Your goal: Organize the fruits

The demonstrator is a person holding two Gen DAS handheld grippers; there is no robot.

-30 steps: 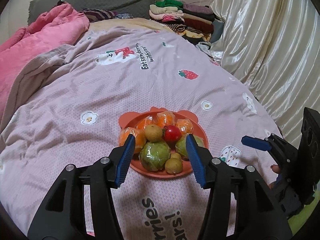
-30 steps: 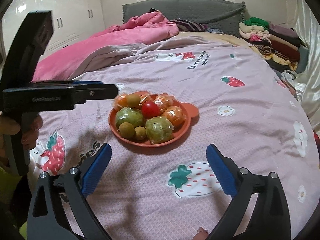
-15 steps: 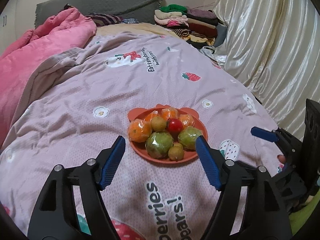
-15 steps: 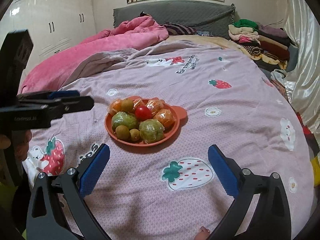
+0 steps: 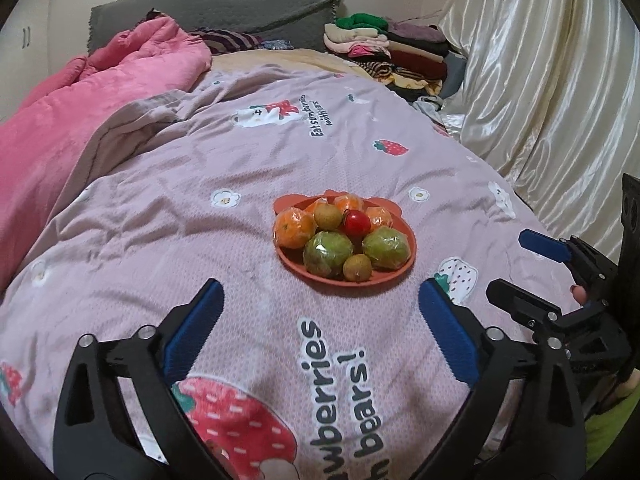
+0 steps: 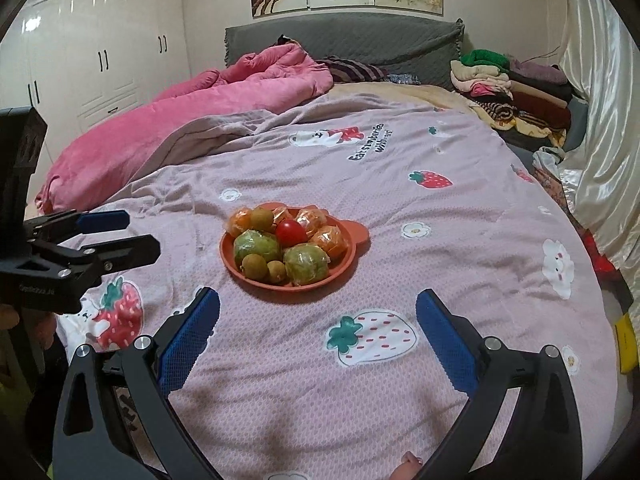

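An orange plate (image 5: 394, 277) with small ear-shaped tabs on its far rim sits on a pink bedspread (image 5: 168, 216) printed with strawberries and bears, near the middle of the bed. It is heaped with fruit: wrapped oranges (image 5: 294, 229) along the back and left, two wrapped green fruits (image 5: 328, 253) toward the front, a red tomato (image 5: 357, 222) between them and the oranges, and small brown round fruits (image 5: 357, 267) at the front edge and near the back.

The left gripper (image 5: 322, 330) hangs above the bedspread on the near side of the plate, its jaws spread wide and holding nothing. The right gripper (image 6: 318, 336) is likewise on the near side of the plate, a little to the right of it, jaws wide apart and empty. Neither touches the plate or any fruit.

A rumpled pink quilt (image 6: 200, 112) lies along the bed's left side, a grey headboard (image 6: 344, 46) stands behind, and folded clothes (image 6: 508, 80) are stacked at the far right corner beside shiny cream curtains (image 5: 560, 80).
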